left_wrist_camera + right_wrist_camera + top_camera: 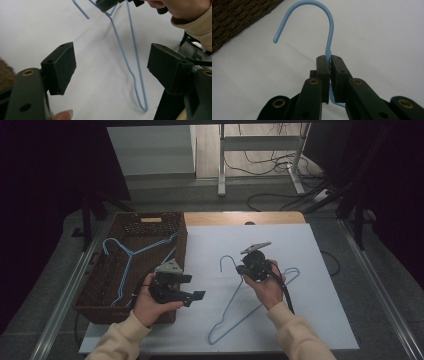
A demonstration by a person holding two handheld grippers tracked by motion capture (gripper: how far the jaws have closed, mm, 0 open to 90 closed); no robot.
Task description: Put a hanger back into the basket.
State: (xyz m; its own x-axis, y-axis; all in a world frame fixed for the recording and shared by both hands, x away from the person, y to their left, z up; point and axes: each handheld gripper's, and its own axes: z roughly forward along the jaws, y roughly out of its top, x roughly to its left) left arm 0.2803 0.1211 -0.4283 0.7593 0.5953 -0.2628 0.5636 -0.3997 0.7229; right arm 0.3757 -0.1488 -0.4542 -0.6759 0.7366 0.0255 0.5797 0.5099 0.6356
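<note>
A light blue wire hanger (227, 306) lies on the white sheet (320, 310), its hook (226, 257) pointing toward the far side. My right gripper (244, 268) is shut on the hanger's neck just below the hook (329, 22), the wire pinched between its pads (329, 67). My left gripper (196, 287) is held open by the basket's near right corner and points right toward the hanger. Nothing sits between its jaws (115, 67), and beyond them the hanger's shoulder wires (136, 65) run across the sheet. The right gripper (107, 3) appears at the top of the left gripper view.
A dark woven basket (130, 222) stands at the left of the table and holds another blue hanger (127, 265). Its weave (234, 17) fills a corner of the right gripper view. Bare wood (240, 217) borders the sheet's far edge. Cables and a desk frame lie on the floor behind.
</note>
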